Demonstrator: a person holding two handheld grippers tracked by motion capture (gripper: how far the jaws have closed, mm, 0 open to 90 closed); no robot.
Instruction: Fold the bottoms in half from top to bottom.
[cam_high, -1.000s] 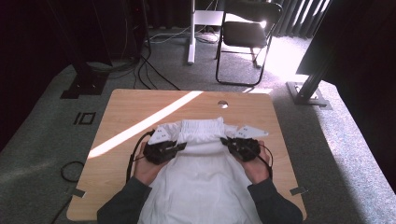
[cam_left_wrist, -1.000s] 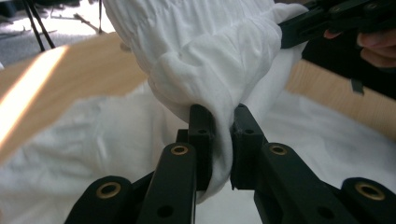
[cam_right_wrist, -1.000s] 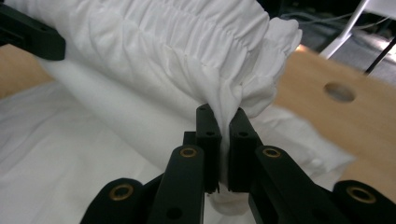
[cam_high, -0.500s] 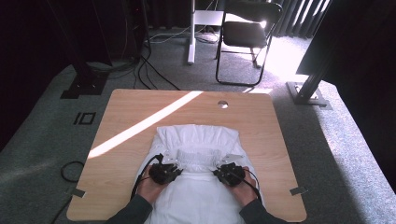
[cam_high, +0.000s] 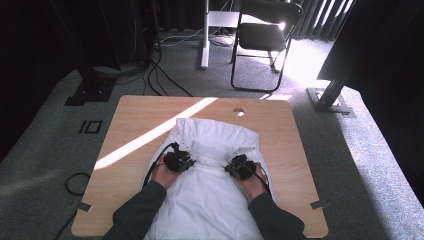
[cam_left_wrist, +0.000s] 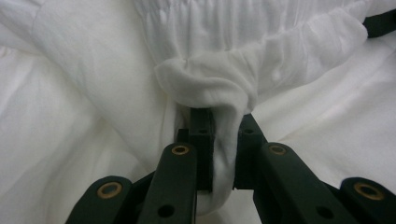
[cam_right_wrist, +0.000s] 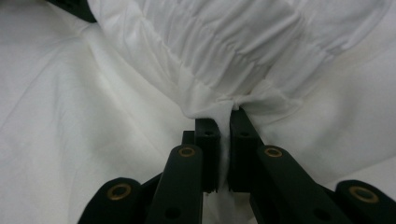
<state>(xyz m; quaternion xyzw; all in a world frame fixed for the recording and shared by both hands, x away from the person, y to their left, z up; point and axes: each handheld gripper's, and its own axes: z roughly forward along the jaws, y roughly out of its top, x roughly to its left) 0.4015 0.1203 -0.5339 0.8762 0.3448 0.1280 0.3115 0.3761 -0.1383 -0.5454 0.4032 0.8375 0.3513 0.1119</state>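
left gripper (cam_left_wrist: 219, 140): clamped on white garment's (cam_high: 210, 195) gathered hem | right gripper (cam_right_wrist: 223, 135): pinched same hem | garment lay on wooden table (cam_high: 135, 112)

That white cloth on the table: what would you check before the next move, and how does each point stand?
1. Left gripper clamped on the white cloth: ok.
2. Right gripper clamped on its gathered edge: ok.
3. Both grippers level with each other across the cloth: ok.
4. Cloth fully on the table: not ok, its near end runs off the front edge.
5. Fold lying smooth: cannot tell.
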